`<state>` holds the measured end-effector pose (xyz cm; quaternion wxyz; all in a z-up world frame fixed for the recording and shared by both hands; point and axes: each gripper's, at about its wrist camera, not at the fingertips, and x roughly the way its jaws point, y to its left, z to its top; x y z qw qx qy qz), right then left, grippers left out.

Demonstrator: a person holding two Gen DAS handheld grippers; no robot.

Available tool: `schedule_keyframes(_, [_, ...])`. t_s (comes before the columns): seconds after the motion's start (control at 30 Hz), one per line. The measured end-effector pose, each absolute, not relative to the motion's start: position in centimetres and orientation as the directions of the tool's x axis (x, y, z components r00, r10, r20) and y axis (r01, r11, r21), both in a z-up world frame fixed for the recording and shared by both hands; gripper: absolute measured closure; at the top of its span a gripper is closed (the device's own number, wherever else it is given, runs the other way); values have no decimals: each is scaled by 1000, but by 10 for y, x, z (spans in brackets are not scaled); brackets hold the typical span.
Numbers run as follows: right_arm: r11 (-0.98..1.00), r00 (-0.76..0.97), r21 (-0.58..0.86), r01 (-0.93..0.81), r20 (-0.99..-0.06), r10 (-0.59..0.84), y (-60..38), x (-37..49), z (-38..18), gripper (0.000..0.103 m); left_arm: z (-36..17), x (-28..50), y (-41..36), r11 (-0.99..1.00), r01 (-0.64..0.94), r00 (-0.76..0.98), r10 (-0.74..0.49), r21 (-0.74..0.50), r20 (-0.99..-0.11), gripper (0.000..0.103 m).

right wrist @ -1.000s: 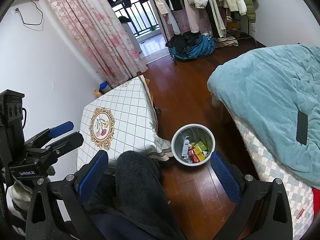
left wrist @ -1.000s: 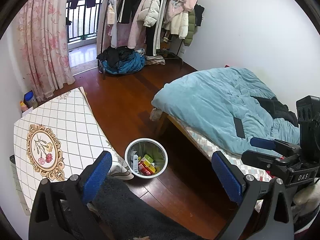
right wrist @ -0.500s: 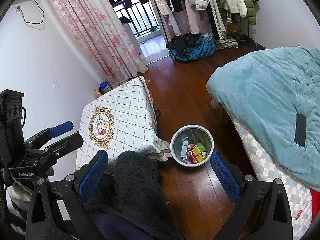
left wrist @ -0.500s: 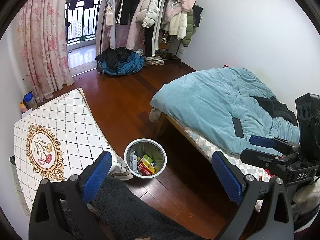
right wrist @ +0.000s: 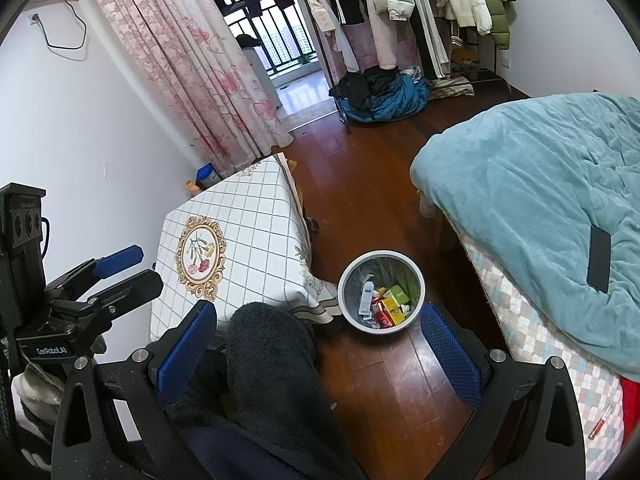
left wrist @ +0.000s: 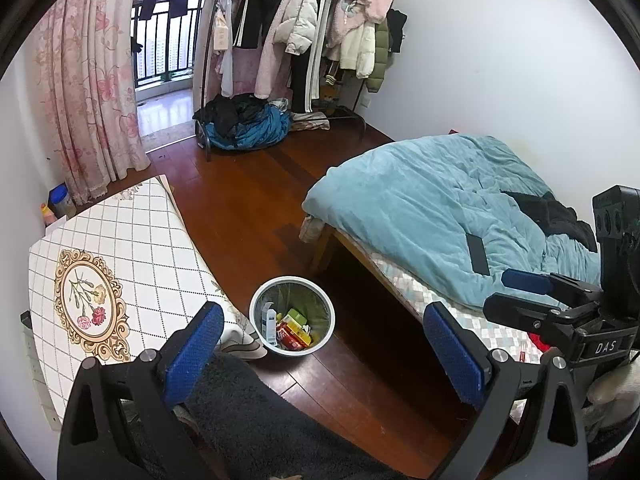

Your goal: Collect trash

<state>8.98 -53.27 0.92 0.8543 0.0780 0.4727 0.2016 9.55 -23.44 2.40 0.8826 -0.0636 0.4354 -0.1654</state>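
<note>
Teal duvet (left wrist: 432,216) over bed, black phone (left wrist: 477,249) on it. Checked cloth (left wrist: 132,256) covers surface. Clothes rack (left wrist: 312,32) by pink curtain (left wrist: 84,92).

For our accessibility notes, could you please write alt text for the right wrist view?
An open, empty right gripper looks down at a round bin of packaging on a wooden floor, between a cloth-covered table and a bed; the left gripper shows at left.

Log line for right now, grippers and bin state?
left gripper: open, empty | right gripper: open, empty | trash bin: upright on floor between table and bed, holds boxes | no trash held
</note>
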Motion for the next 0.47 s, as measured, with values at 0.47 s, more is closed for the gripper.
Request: schedule_keyframes(0.47, [908,471,320,-271,-778,415,-537,92,8,0,23,93,-231,928,254,573,-371,-272,-730,1])
